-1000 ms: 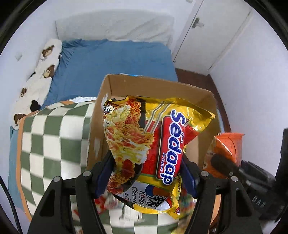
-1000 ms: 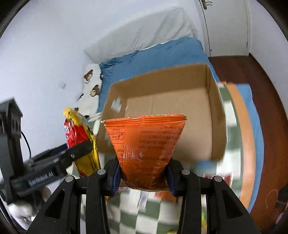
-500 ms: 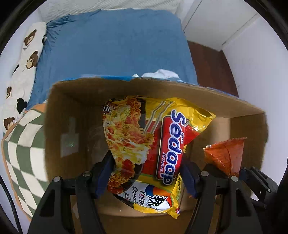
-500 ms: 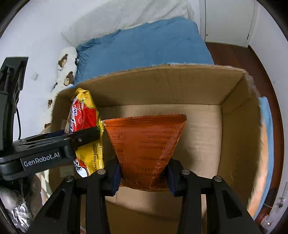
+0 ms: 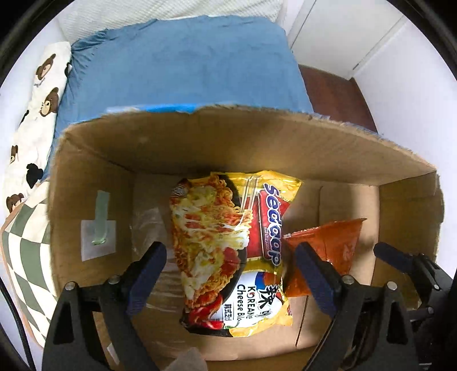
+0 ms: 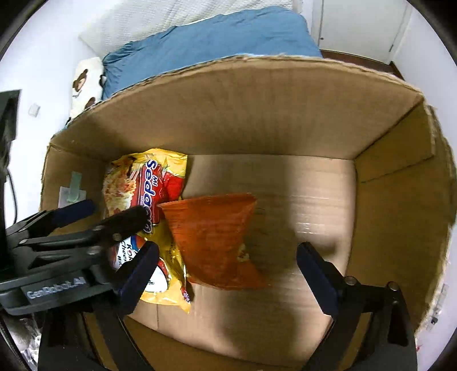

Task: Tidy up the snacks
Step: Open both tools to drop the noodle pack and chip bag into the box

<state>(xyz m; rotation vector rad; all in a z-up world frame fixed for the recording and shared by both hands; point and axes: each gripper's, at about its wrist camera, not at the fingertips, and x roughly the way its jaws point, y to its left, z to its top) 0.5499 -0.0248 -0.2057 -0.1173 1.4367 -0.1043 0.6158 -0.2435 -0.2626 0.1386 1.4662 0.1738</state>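
Note:
A yellow and red Sedaap noodle packet [image 5: 237, 245] lies on the floor of an open cardboard box [image 5: 257, 142]. My left gripper [image 5: 228, 271] hangs over it with its jaws opening, and the pads stand clear of the packet. An orange snack bag [image 6: 214, 239] is inside the box to the right of the noodles [image 6: 148, 194], blurred as it drops. My right gripper [image 6: 225, 274] is above it, jaws opening wide, with nothing pressed between the pads. The orange bag [image 5: 328, 245] also shows in the left wrist view, and the left gripper's fingers [image 6: 125, 219] show in the right wrist view.
The box [image 6: 257, 114] stands on a green and white checked cloth [image 5: 20, 251] on a bed with a blue sheet [image 5: 185, 62]. A bear-print pillow [image 5: 37, 94] lies at the left. A white door [image 6: 357, 22] and dark wood floor are at the far right.
Both grippers came down over the box and then opened. The noodle packet and the orange bag left the pads and dropped onto the box floor.

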